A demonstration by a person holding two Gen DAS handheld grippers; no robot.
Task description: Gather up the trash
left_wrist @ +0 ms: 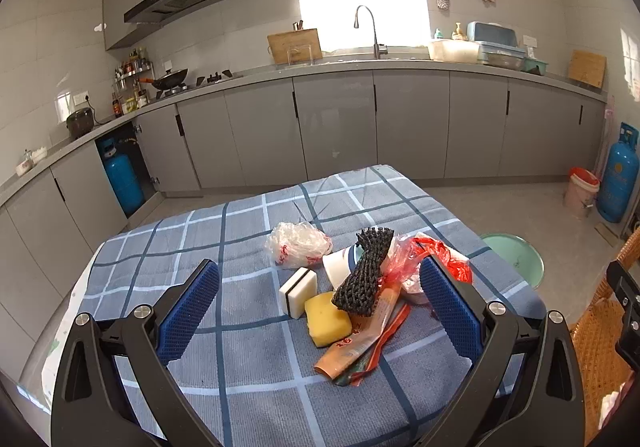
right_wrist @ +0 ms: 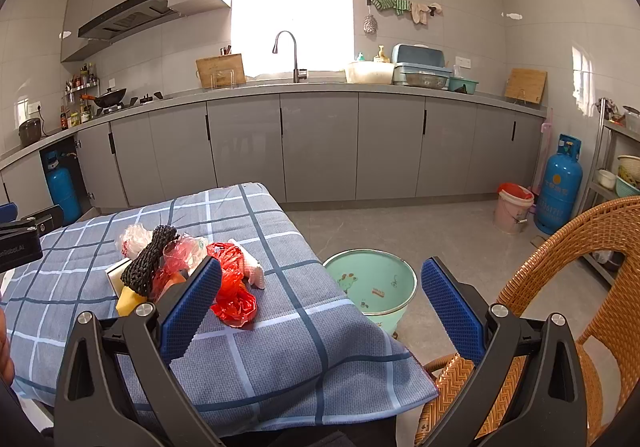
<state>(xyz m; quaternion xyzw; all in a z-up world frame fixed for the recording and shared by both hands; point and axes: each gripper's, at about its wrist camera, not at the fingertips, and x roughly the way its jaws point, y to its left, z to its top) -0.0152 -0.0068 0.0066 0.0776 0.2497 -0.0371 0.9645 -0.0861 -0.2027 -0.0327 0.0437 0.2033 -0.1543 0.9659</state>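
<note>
Orange wrapper (left_wrist: 360,343), yellow sponge (left_wrist: 327,319), black netting (left_wrist: 365,271)

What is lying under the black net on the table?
The black net leans across a white paper cup and its lower end rests on the yellow sponge. An orange wrapper lies beside it. Anything directly beneath it is covered and cannot be seen.

Home kitchen: grey cabinets (right_wrist: 320,143), sink faucet (right_wrist: 290,55), range hood (right_wrist: 124,13), wok (right_wrist: 110,97), gas cylinder (right_wrist: 558,183)
</note>
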